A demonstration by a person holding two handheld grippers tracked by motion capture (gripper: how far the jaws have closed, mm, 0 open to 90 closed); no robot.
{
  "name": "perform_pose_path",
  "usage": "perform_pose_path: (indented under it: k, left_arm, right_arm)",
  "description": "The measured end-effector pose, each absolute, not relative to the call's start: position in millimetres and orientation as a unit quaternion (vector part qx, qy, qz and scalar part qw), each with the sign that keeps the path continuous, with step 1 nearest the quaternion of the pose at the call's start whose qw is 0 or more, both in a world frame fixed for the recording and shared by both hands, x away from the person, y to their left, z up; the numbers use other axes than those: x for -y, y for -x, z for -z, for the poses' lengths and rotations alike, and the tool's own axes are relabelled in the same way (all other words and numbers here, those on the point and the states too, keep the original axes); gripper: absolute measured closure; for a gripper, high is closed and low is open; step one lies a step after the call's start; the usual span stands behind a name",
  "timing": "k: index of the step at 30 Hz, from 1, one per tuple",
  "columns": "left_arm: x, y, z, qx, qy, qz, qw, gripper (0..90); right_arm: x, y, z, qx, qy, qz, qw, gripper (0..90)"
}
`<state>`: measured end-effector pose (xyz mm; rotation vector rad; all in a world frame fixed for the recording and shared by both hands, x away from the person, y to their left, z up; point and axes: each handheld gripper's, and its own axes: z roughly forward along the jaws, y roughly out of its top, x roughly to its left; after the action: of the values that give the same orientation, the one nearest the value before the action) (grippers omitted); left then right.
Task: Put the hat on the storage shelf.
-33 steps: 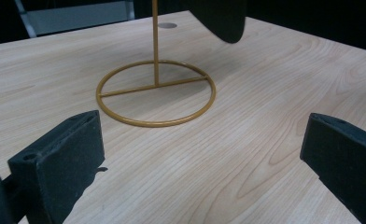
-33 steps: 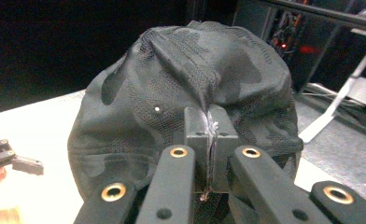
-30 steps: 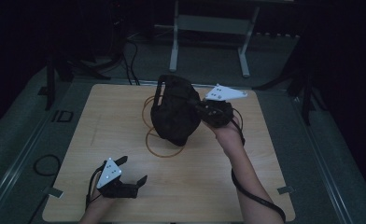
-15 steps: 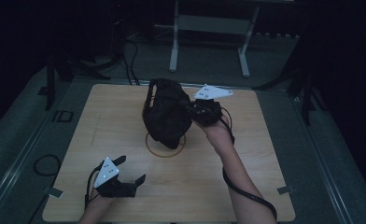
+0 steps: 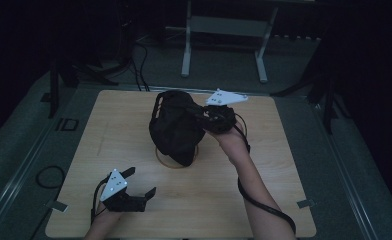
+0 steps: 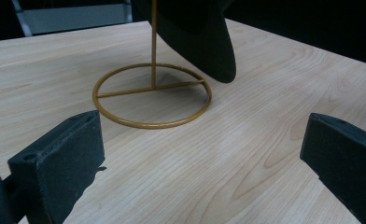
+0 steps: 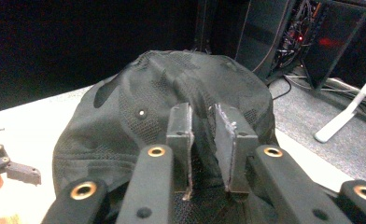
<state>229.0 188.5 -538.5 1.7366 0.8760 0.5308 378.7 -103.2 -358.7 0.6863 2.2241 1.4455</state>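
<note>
- Black mesh-and-fabric cap (image 5: 174, 127) sits over the middle of the pale wooden table (image 5: 264, 200), its crown pinched between the jaws of our right gripper (image 5: 202, 116); in the right gripper view (image 7: 204, 144) the two jaws stand nearly together with a fold of the cap between them.
- We see the cap hanging over a thin gold wire stand with a ring base (image 6: 153, 95); in the left gripper view its brim tip dips close above the ring's right side, and we cannot tell whether it touches.
- Our left gripper (image 5: 136, 184) rests near the table's near-left edge, well apart from the cap, its jaws spread wide with nothing between them (image 6: 204, 154).
- Bare tabletop lies open on the left, the right and the near side of the stand.
- Beyond the far edge we see a dim grey floor, loose black cables (image 5: 139, 57) and a grey metal frame on two legs (image 5: 224, 27); the room around is dark.
</note>
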Motion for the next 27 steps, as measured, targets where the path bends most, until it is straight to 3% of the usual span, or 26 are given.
perform_pose_path:
  k: [15,27]
  left_arm:
    - [-187,-229,539,-0.368,-0.729,-0.221,0.533,0.1]
    - [-187,-228,539,-0.367,-0.731,-0.222,0.53,0.2]
  right_arm:
    - [112,-370,356,-0.797,-0.242,-0.518,0.193,60.4]
    - [130,-360,365,-0.797,-0.248,-0.519,0.184,44.5]
